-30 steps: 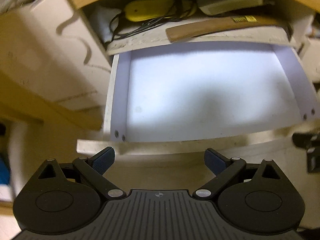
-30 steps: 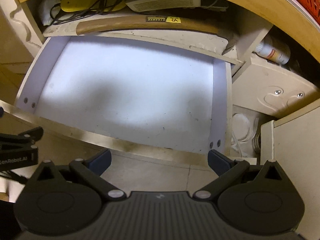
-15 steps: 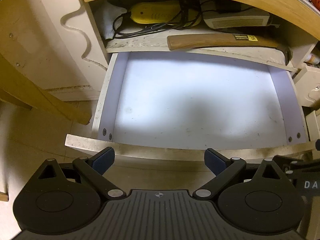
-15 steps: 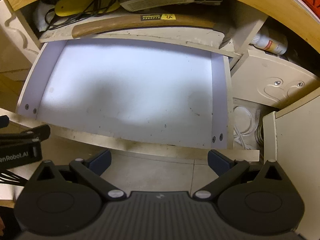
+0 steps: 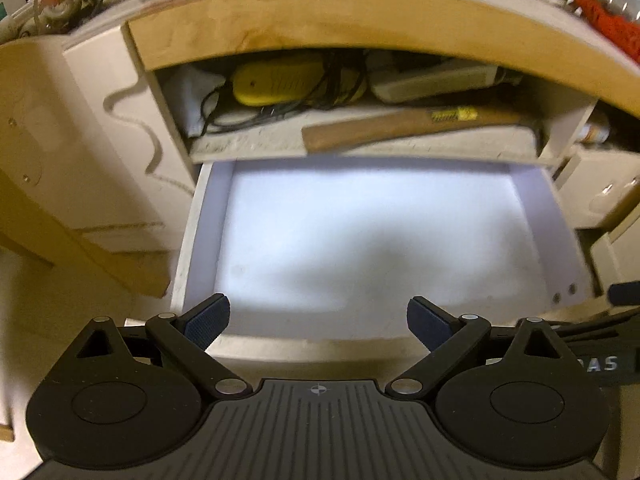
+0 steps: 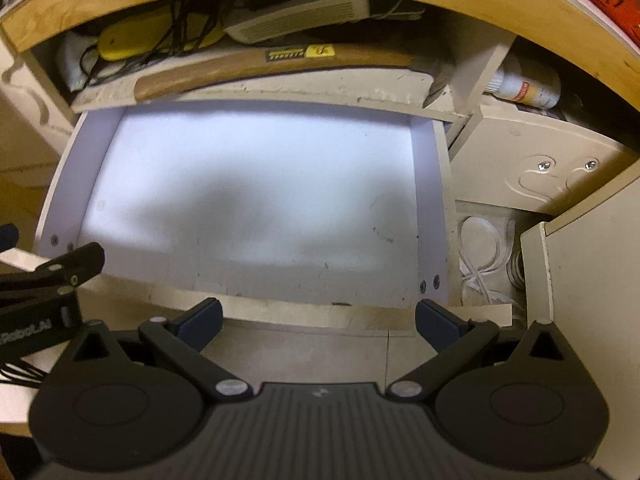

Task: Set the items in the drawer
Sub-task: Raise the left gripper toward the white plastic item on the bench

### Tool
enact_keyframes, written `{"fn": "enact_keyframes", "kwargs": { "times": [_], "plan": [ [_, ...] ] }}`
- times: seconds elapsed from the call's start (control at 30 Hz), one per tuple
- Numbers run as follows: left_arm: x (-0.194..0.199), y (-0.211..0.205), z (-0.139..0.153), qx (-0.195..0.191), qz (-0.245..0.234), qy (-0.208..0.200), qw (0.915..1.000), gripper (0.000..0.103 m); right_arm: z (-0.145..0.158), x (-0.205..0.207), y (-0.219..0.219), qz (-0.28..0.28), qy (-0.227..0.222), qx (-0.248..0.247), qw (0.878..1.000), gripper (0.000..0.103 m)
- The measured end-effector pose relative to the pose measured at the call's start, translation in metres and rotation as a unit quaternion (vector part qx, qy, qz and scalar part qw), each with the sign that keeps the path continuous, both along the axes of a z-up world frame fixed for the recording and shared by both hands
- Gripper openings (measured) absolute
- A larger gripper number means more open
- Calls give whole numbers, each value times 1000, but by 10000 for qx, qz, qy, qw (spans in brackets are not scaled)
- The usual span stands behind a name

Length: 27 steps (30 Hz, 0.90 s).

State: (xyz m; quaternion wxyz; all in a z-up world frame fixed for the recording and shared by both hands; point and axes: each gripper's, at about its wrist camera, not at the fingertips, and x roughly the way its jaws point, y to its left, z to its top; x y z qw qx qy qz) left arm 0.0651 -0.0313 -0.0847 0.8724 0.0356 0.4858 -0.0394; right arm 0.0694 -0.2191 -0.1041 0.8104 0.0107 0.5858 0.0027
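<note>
A white drawer (image 5: 372,240) is pulled open below a shelf, and nothing lies in it; it also shows in the right wrist view (image 6: 256,200). My left gripper (image 5: 318,320) is open and holds nothing, above the drawer's front edge. My right gripper (image 6: 318,320) is open and holds nothing, just in front of the drawer's front edge. The left gripper (image 6: 48,276) shows at the left edge of the right wrist view. On the shelf above lie a wooden-handled hammer (image 5: 400,128), a yellow device with black cables (image 5: 280,80) and a white box (image 5: 436,80).
A wooden desktop edge (image 5: 320,24) overhangs the shelf, with clutter on top. To the right are a white bottle (image 6: 524,88), a cream drawer front with two screws (image 6: 560,168) and white cable (image 6: 480,256). A cream cabinet side (image 5: 100,140) stands left.
Both grippers have pulled back and tilted up, so the shelf and desktop edge show more. Both stay open and hold nothing. The drawer is as it was.
</note>
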Motion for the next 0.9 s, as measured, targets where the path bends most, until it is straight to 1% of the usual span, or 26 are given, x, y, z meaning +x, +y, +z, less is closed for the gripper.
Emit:
{"fn": "enact_keyframes", "kwargs": {
  "times": [0.07,0.37,0.43,0.53,0.77,0.9],
  "plan": [
    [1,-1,5,-90,-32,-84,9999,98,2,1,-2,-70,-52,47,10000,103],
    [-4,-13,23,239,-250,-783,9963,98,17,4,-5,-188,-536,-133,9983,103],
    [-6,-15,28,351,-254,-978,9943,99,23,4,-7,-253,-697,-139,9972,103],
    [-6,-18,36,418,-252,-1174,9919,99,33,5,-10,-351,-964,-164,9946,103],
    [-3,-18,53,280,-128,-1537,9876,99,56,5,-12,-418,-1634,-292,9852,103],
    [3,-14,62,162,8,-1662,9860,99,71,5,-10,-340,-2076,-435,9767,103]
  ]
}}
